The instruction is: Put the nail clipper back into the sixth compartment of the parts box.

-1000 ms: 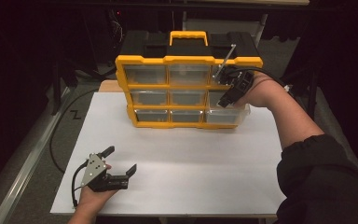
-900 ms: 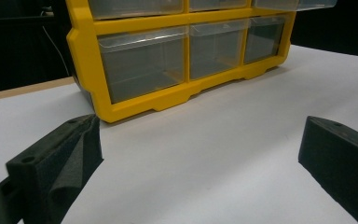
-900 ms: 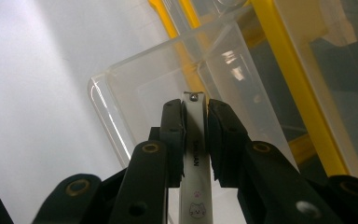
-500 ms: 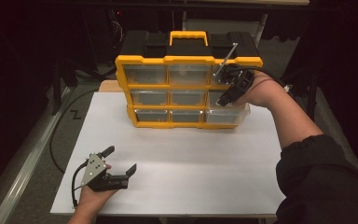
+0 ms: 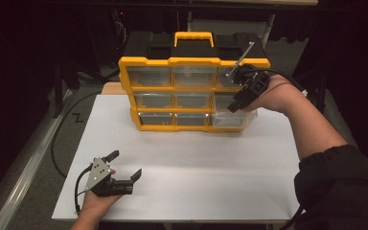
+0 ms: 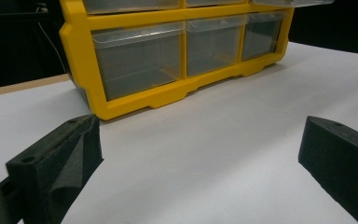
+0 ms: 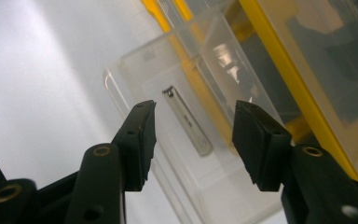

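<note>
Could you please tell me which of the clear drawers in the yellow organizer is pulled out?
The bottom-right drawer, directly beneath the right gripper. It juts out past the yellow frame and holds a nail clipper; the other drawers sit flush.

I see a yellow-framed organiser (image 5: pixel 191 91) with clear drawers, black top; silver nail clipper (image 7: pixel 187 121); white table sheet (image 5: pixel 211 167); black gripper pads (image 7: pixel 144 140).

You find no readable text, label, brand, number or sign here: the yellow organizer (image 5: pixel 191 91) frame, its clear drawers and the white tabletop (image 5: pixel 196 167) at your 6 o'clock carry no legible marking.
</note>
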